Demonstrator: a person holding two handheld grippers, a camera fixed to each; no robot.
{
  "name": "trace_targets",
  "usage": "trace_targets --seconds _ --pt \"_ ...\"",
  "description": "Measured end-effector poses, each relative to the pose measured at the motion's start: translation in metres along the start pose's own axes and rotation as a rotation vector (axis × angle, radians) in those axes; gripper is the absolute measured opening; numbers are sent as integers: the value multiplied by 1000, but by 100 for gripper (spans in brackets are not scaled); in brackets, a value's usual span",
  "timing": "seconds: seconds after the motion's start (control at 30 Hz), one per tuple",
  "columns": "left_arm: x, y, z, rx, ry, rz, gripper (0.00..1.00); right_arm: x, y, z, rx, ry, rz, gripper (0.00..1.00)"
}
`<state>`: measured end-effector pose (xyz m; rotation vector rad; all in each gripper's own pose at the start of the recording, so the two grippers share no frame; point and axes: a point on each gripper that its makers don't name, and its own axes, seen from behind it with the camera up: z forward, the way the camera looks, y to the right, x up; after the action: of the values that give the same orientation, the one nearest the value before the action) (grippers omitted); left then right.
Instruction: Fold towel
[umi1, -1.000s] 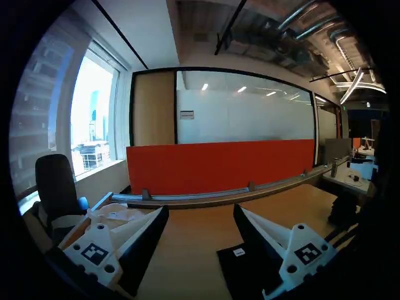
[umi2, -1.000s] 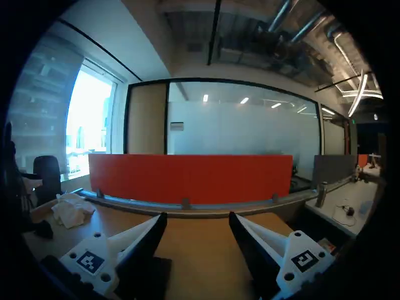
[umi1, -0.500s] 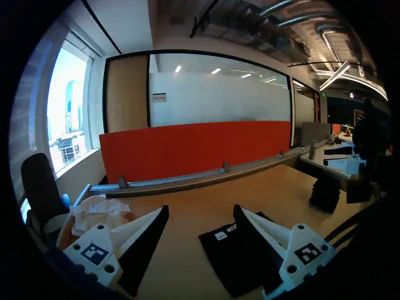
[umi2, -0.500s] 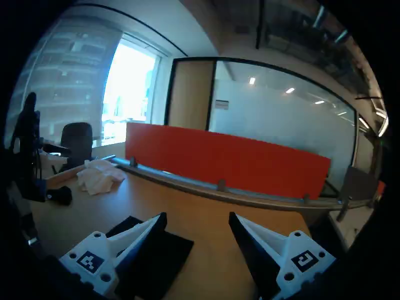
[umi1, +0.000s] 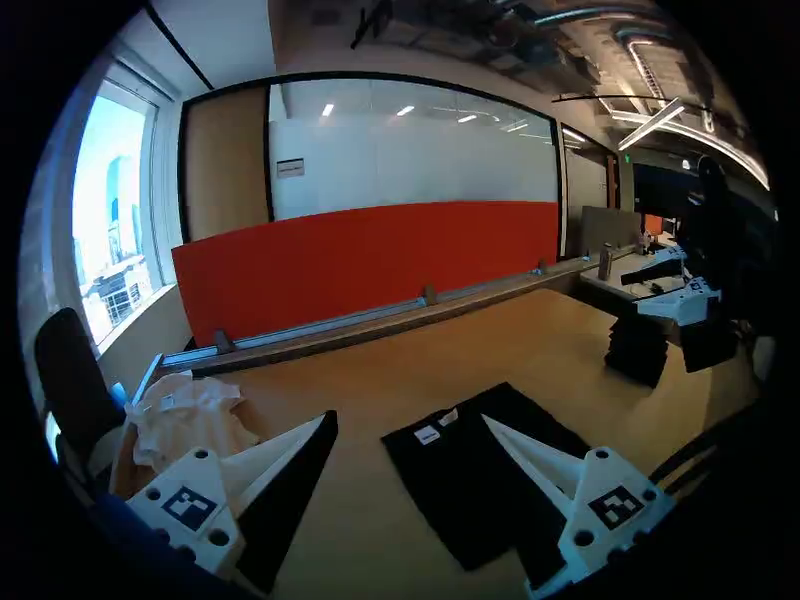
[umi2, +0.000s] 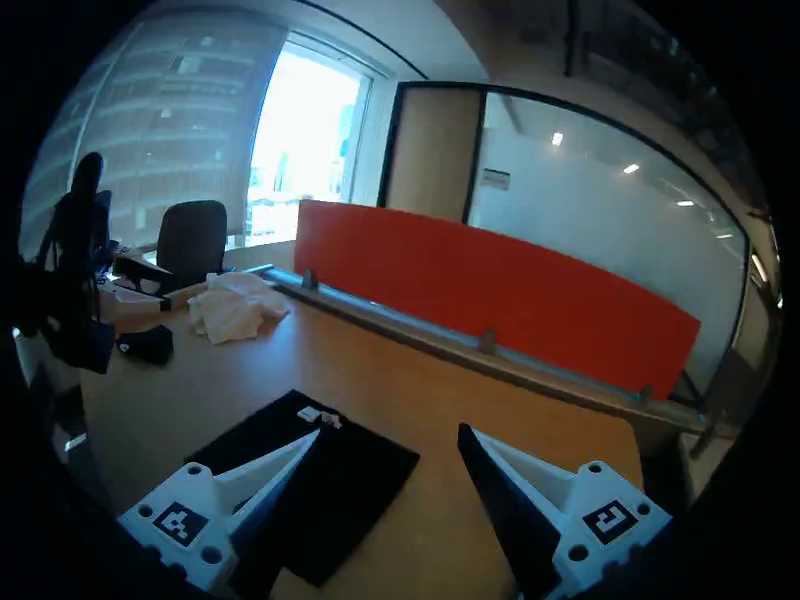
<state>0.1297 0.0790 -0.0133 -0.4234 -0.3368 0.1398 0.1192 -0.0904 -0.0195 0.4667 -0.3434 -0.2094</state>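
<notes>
A black towel (umi1: 470, 480) lies flat on the wooden table (umi1: 420, 370), with a small white label (umi1: 428, 434) near its far edge. My left gripper (umi1: 407, 417) hangs open above the table, its right finger over the towel. In the right gripper view the same towel (umi2: 330, 465) lies under my left finger, and my right gripper (umi2: 390, 430) is open with nothing between its fingers. Farther off on the right of the left gripper view, the right gripper (umi1: 632, 297) hovers over a pile of dark cloth (umi1: 638, 350).
A crumpled white cloth (umi1: 190, 420) (umi2: 235, 305) lies near the table's window end, with a small black object (umi2: 145, 343) beside it. An orange divider (umi1: 370, 260) on a metal rail (umi1: 330, 325) runs along the far edge. A black chair (umi2: 195, 235) stands by the window.
Both views have tipped downward, and the right gripper view has swung toward the window. The black towel has come much further into sight in both. Both grippers stay open.
</notes>
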Motion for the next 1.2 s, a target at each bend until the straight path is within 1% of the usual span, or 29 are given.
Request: trace_targets --seconds 0.37,0.57,0.97,1.2 --pt "-43 14 10 -36 -64 13 96 -40 -16 11 47 -64 -5 96" --pt "-72 22 17 -55 -111 22 96 -67 -26 16 66 -98 -3 96" --pt "-126 39 27 -94 -203 24 96 -116 -45 28 102 -169 -13 96" --pt "-157 47 31 -123 -267 40 96 -147 -54 34 129 -225 -24 96"
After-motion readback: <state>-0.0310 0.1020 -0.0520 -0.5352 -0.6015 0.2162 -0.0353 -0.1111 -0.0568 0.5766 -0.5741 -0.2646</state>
